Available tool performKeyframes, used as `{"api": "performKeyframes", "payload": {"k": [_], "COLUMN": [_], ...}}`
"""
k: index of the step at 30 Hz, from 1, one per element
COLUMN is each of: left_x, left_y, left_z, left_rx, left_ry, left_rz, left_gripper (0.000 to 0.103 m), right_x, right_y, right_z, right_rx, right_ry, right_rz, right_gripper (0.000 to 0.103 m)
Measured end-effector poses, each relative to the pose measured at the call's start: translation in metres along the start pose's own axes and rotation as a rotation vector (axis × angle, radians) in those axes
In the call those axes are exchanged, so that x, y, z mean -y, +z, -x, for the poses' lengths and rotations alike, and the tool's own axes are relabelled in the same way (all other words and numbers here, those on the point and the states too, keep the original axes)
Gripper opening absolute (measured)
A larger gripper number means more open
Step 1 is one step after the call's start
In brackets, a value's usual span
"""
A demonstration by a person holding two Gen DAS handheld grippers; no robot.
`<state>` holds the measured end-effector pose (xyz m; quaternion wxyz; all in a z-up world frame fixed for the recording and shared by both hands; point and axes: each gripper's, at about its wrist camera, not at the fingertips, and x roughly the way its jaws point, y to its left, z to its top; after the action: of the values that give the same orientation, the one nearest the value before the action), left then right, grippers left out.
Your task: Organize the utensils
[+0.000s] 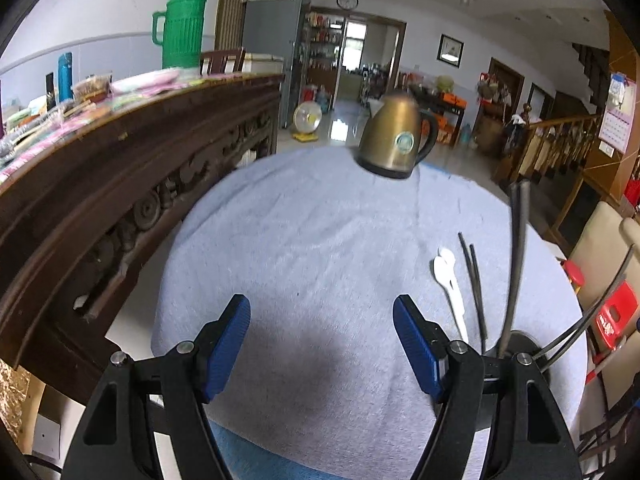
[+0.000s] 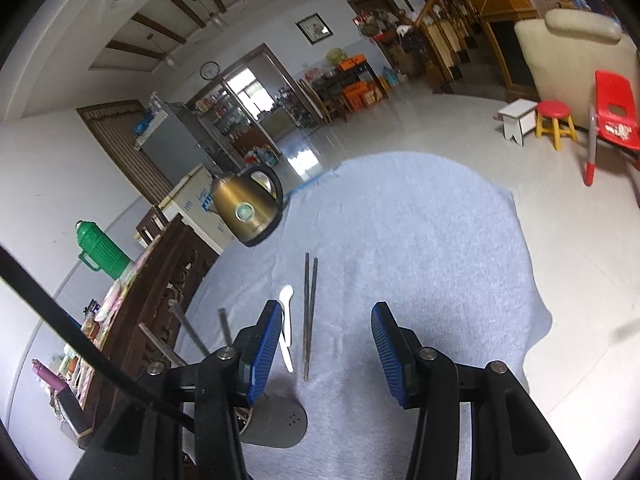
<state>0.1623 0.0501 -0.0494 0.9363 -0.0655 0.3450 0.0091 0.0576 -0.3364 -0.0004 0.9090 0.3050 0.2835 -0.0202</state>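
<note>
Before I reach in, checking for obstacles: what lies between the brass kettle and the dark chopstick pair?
Only bare grey cloth separates brass kettle from chopstick pair, per right wrist view.

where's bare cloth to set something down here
Free: the wide stretch between the kettle and the left gripper. Crowded: the strip holding the white spoons, chopsticks and utensil holder.

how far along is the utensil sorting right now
Partly done. Several chopsticks already stand in the grey holder. Nothing is in hand: the left gripper and right gripper are both open and empty. Left to do: the white spoons and one chopstick pair lying on the cloth.
</note>
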Motion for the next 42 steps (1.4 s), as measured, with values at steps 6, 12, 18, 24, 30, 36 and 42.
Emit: {"api": "performKeyframes", "payload": {"k": [6,12,18,24,30,36,42], "left_x": [-0.007,-0.008,-0.005,-0.006,0.0,0.009,0.024], "left_y": [-0.004,-0.008,-0.01,-0.013,-0.004,0.017,0.038], "left_z": [-0.023,-0.043,-0.054,-0.066,-0.074,-0.093,-0.126], "left_rx": [-0.053,-0.097,-0.116,-0.148,-0.143,-0.143,-0.173], "left_ry": [0.019,0.026,0.033,0.041,0.04,0.012,-0.051], "left_rz": [0.01,0.008,-0.006,-0.005,-0.043,-0.096,-0.145], "left_gripper": [0.074,0.074,0.074,0.074,0.074,0.074,0.074], "right_x": [0.007,0.014,0.025,0.038,0.044,0.053,0.063], "right_y": [-0.004,-0.011,-0.016,-0.02,-0.022,-0.026,-0.029], "right_z": [-0.024,-0.049,-0.065,-0.081,-0.092,-0.107,-0.127], "right_rx": [-0.051,-0.104,-0.142,-0.183,-0.207,-0.242,-0.282], "right_ry": [-0.019,-0.038,-0.046,-0.04,-0.043,-0.049,-0.061], "right_rz": [-0.018,-0.038,-0.06,-0.106,-0.114,-0.138,-0.162], "right_gripper": [0.05,0.05,0.05,0.05,0.05,0.05,0.05]}}
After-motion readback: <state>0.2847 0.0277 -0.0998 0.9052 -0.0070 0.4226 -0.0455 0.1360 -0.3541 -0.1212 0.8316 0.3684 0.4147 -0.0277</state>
